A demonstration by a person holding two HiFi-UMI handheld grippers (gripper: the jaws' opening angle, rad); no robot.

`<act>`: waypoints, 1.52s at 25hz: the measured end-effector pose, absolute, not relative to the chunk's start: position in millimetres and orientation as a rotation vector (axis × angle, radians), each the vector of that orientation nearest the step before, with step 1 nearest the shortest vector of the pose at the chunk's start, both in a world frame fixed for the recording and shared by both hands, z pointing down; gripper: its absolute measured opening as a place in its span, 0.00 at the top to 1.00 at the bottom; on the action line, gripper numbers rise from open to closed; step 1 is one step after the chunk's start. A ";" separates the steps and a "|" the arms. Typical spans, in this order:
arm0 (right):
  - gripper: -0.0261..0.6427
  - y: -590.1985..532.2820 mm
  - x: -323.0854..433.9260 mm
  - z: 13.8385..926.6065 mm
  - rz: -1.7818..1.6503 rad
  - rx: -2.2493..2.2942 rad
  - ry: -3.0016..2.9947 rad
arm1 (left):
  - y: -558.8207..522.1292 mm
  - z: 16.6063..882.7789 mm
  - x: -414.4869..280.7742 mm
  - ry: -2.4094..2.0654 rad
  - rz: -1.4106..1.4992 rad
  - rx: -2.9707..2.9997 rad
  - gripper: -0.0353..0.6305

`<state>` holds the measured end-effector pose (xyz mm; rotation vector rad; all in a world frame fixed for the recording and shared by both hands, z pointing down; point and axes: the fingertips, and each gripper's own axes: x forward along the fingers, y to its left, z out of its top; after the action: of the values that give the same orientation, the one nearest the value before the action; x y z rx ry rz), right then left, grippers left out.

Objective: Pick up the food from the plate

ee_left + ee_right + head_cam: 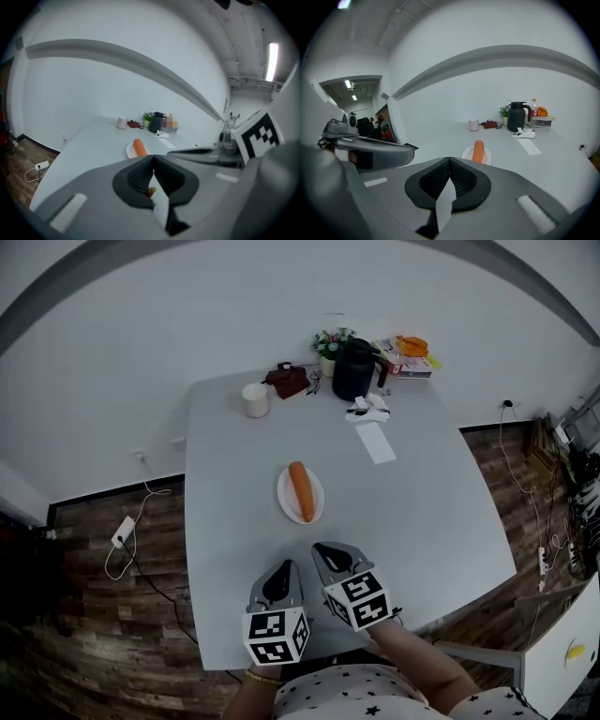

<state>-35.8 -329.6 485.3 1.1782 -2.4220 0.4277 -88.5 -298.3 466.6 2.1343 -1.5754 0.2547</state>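
Note:
An orange carrot [300,490] lies lengthwise on a small white plate [286,504] in the middle of the grey table. Both grippers hover side by side over the table's near edge, short of the plate. My left gripper [284,568] has its jaws closed tip to tip with nothing held. My right gripper [328,553] is likewise shut and empty. In the left gripper view the carrot [138,147] and plate [129,151] lie ahead of the closed tips [153,157]. In the right gripper view the carrot [478,151] on its plate [467,153] lies just beyond the closed tips [449,160].
At the table's far end stand a white cup [255,399], a brown pouch [288,381], a black kettle [354,369], a small plant [330,341] and a box with orange items [412,349]. A paper strip [375,442] lies nearer. A power strip [123,532] and cables lie on the floor.

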 end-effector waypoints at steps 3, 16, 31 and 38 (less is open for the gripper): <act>0.96 -372.9 -40.3 496.5 0.446 1.211 -2.365 | -329.4 479.4 -94.8 -1.520 0.257 2.124 0.94; 0.55 -507.6 -45.5 602.5 0.650 1.209 -2.030 | -416.1 557.7 -96.6 -1.394 0.399 2.062 0.94; 0.66 -514.0 -43.6 612.1 0.664 1.175 -2.023 | -427.7 578.4 -108.7 -1.411 0.436 2.004 0.94; 0.66 -458.7 -38.7 563.0 0.619 1.229 -2.196 | -398.5 550.4 -98.6 -1.443 0.467 2.058 0.94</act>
<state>-38.7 -458.7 563.0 1.2294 -2.1958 0.6187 -98.6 -398.5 550.4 2.0577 -1.4425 0.4668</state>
